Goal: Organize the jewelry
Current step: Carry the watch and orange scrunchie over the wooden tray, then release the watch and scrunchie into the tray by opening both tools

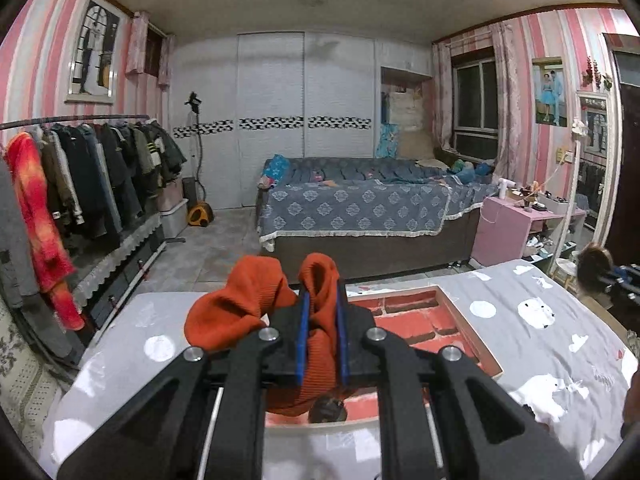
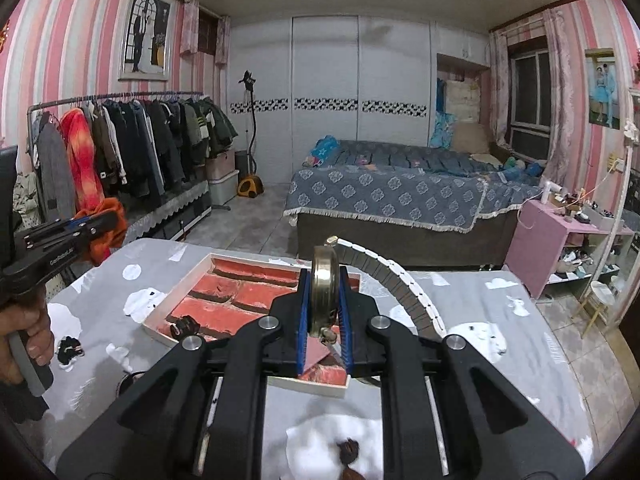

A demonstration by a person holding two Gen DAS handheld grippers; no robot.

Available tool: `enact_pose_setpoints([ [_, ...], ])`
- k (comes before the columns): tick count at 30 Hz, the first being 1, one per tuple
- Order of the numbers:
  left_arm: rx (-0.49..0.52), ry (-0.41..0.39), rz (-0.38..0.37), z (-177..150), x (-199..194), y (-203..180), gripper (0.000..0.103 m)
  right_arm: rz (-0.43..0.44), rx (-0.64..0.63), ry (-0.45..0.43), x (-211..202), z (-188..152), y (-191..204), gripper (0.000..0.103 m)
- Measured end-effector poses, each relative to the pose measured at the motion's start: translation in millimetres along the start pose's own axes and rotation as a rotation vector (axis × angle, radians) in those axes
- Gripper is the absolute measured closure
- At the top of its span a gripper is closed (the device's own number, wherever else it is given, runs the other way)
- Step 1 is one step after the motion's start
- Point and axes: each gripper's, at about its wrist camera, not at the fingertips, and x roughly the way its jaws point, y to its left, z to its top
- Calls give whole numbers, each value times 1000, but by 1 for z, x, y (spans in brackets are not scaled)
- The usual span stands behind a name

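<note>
Meanwhile the right tongs (image 2: pixel 325 300) pinch a watch (image 2: pixel 323 294) at frame centre above the tray (image 2: pixel 160 314); the left tongs (image 1: pixel 323 328) clamp an orange cloth (image 1: pixel 236 312) over it.

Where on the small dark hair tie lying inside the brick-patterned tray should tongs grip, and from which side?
Grip the dark hair tie across its bunched middle, coming straight down from above. It lies flat in the tray's near-left corner, and the raised rim blocks a sideways approach.

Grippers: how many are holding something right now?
2. The left gripper is shut on an orange scrunchie; the right gripper is shut on a watch, both above the tray.
</note>
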Motion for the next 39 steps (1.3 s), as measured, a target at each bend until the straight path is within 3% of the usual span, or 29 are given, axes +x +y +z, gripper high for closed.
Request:
enact_pose_setpoints([
  [10, -15, 139, -4, -37, 98, -11, 91, 55, -44, 105, 105, -9, 25, 89],
  [19, -40, 282, -36, -65, 159, -15, 90, 68, -61, 303, 208, -50, 46, 89],
  [25, -51, 369, -39, -83, 179, -16, 87, 66, -31, 366, 224, -66, 42, 89],
  [32, -41, 389, -31, -91, 186, -18, 86, 82, -3, 365, 227, -73, 35, 86],
  [36, -55, 397, -46, -94, 191, -16, 78, 82, 12, 360, 229, -74, 29, 83],
  [39, -65, 403, -61, -95, 191, -15, 61, 91, 18, 347, 226, -72, 29, 81],
])
